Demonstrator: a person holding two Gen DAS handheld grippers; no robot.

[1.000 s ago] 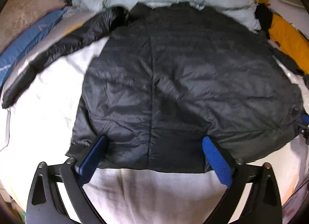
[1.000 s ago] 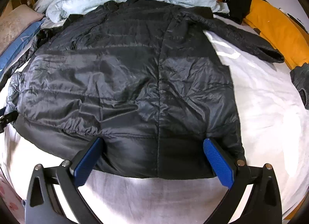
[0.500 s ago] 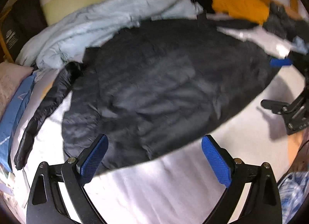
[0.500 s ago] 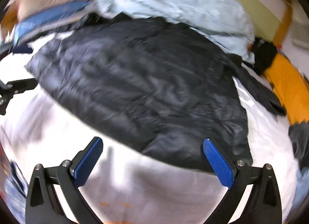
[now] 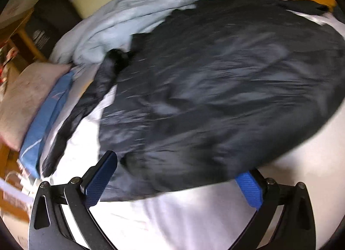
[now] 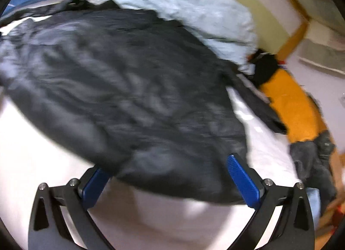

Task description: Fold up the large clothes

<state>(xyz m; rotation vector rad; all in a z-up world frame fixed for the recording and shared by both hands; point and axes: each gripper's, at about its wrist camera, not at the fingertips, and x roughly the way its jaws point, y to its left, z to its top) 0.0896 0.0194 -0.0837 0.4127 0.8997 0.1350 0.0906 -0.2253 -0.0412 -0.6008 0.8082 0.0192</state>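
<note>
Black puffer jacket (image 5: 215, 99) spread flat on white bed sheet (image 5: 172, 217), left gripper (image 5: 174, 176) jaws opening over its hem, right gripper (image 6: 170, 176) jaws apart, pale blue blanket (image 5: 151, 8) crowding behind, orange garment (image 6: 289, 103) and pillow (image 5: 28, 94) alongside.

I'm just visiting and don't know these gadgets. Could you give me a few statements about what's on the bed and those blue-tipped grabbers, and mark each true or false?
1. A black puffer jacket lies spread on the white bed sheet. True.
2. The left gripper is clamped shut on a sleeve. False: its jaws are opening, pads wide apart.
3. A pale blue blanket lies bunched beyond the jacket. True.
4. The right gripper holds an orange garment. False: it is open and holds nothing; the orange fabric lies off to the side.
</note>
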